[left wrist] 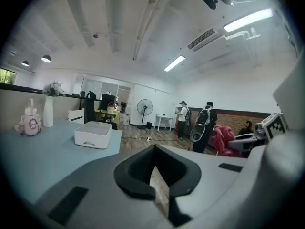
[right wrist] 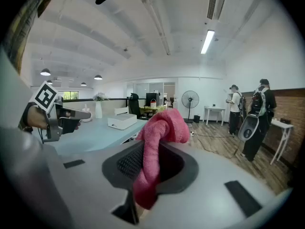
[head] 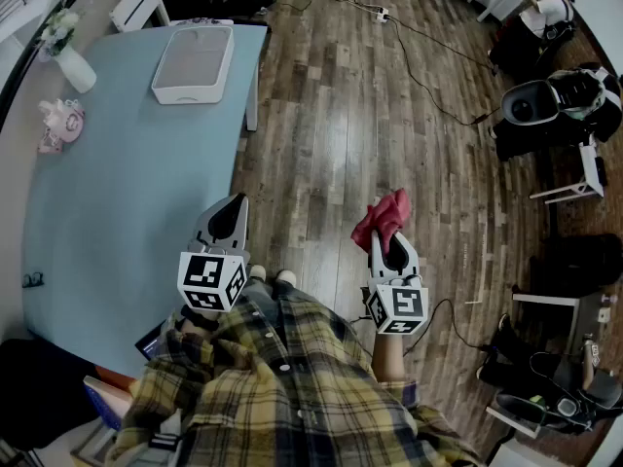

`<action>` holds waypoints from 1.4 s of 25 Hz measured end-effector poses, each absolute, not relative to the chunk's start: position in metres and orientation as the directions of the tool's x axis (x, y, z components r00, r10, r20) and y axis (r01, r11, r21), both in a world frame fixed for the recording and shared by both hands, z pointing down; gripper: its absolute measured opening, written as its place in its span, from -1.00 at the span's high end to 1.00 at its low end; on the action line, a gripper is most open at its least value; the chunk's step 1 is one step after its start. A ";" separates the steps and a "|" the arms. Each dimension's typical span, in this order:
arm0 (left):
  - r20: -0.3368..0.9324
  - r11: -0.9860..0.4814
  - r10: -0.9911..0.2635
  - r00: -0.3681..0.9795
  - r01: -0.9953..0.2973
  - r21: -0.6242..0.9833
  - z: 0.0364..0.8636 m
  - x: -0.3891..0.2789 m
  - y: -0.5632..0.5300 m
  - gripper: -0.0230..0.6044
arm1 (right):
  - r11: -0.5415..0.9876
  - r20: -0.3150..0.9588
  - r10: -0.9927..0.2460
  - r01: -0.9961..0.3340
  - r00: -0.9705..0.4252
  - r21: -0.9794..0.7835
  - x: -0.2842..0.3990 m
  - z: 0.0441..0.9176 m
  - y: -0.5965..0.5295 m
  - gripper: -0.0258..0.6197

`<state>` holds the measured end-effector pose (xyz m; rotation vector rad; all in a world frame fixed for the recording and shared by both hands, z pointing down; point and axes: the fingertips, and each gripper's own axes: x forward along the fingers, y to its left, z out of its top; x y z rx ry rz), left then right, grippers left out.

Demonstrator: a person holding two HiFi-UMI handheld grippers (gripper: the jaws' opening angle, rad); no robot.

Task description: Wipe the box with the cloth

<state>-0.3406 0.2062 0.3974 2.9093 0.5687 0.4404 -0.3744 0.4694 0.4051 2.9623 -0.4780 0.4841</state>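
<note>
Pink cloth (head: 382, 219) pinched in right tongs (head: 387, 241) | left tongs (head: 231, 207) pressed together, empty | advice: reach white box (head: 193, 61) cloth-first.

The table (head: 127, 212) is left bare up to the box (head: 193, 63) at its far right corner; its left edge is taken by a vase (head: 75, 69).

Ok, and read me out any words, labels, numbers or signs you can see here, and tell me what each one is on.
No readable words or numbers in any view.
left marker cube: black-and-white square patterns only, no text.
right marker cube: the same, patterns only.
pink container: round print, too small to read.
box: no label shows.
cloth: plain, no tag shows.
</note>
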 end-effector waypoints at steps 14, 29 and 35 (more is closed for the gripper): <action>0.301 -0.926 0.377 0.876 0.348 0.147 0.406 -0.329 0.236 0.54 | -0.932 0.346 -0.353 -0.358 0.869 -0.053 -0.359 0.427 0.495 0.71; 0.281 -0.946 0.316 0.906 0.277 0.170 0.407 -0.168 0.198 0.27 | -0.914 0.357 -0.397 -0.398 0.845 -0.074 -0.202 0.442 0.471 0.71; 0.278 -0.955 0.276 0.920 0.230 0.187 0.400 -0.084 0.163 0.22 | -0.886 0.346 -0.448 -0.462 0.825 -0.045 -0.100 0.423 0.436 0.71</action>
